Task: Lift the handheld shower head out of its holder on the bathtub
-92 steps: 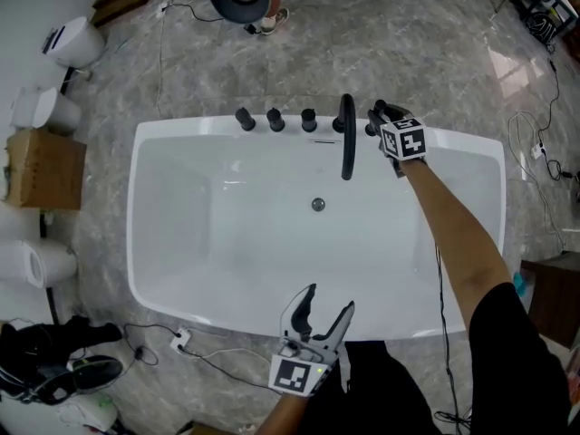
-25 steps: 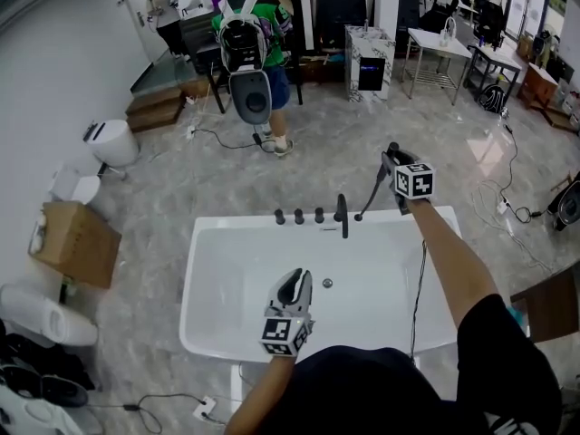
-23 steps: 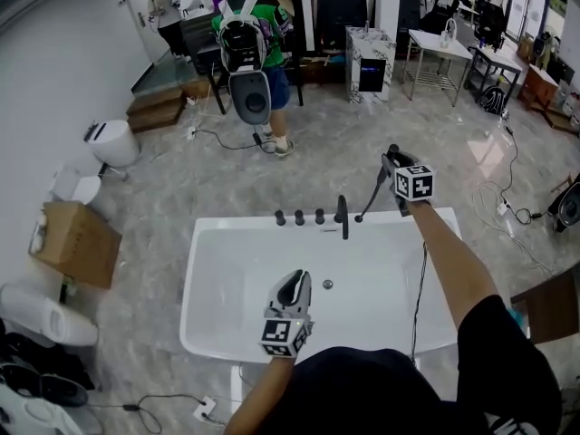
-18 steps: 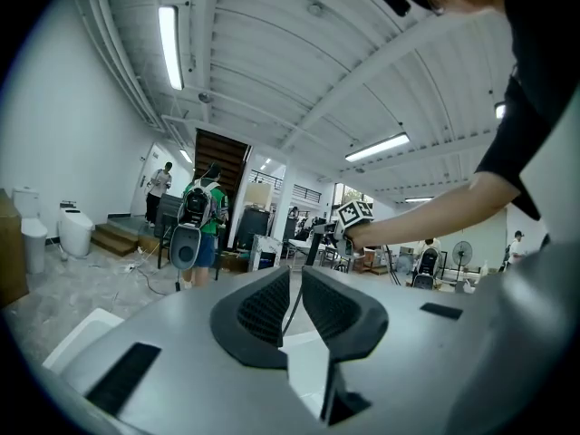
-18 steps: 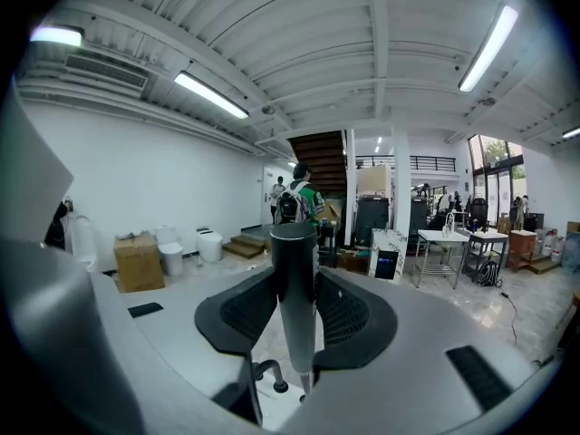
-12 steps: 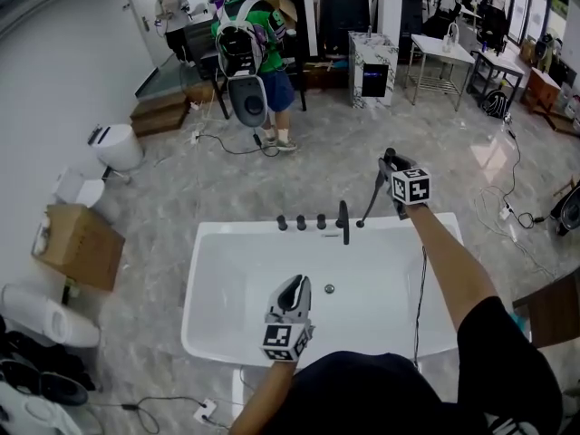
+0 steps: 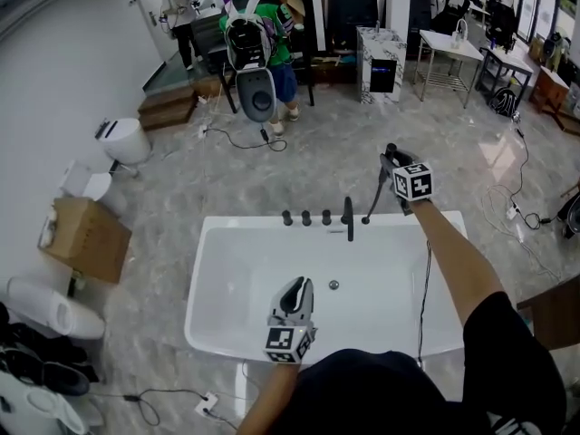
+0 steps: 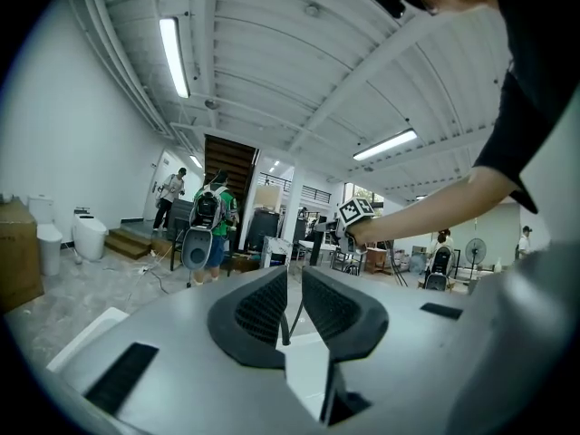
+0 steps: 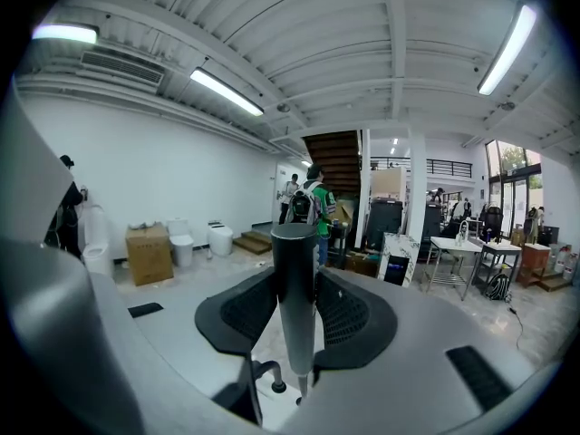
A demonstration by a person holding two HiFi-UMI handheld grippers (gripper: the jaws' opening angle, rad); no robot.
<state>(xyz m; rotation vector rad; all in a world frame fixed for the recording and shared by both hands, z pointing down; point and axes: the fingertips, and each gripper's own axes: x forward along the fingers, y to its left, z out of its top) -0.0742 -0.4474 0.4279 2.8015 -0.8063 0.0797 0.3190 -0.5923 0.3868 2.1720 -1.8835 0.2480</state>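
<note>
Your left gripper (image 7: 295, 288) hovers low over the near side of the tub (image 7: 234, 226) and points across the basin toward the far rim. Its jaws have just been closing and now stand all but together, with only a thin slit between the pads and nothing in it. Along the far rim three dark knobs (image 7: 306, 217) stand in a row. Just right of them the dark spout (image 7: 348, 217) reaches out over the basin, with the drain (image 7: 333, 285) below it on the tub floor. Right of the spout, the shower head (image 9: 294, 279) is raised above the rim. It is a slim dark-grey cylinder held nearly upright, its flat top above the pads and its lower end narrowing to a thin tip. In the head view a thin dark line slants from it down to the rim, just beside the spout. Your right gripper (image 7: 392, 161) has hold of it, jaws parted only as far as the barrel's width and pads pressing it from both sides, out at arm's length beyond the tub's far rim, toward its right end.
</note>
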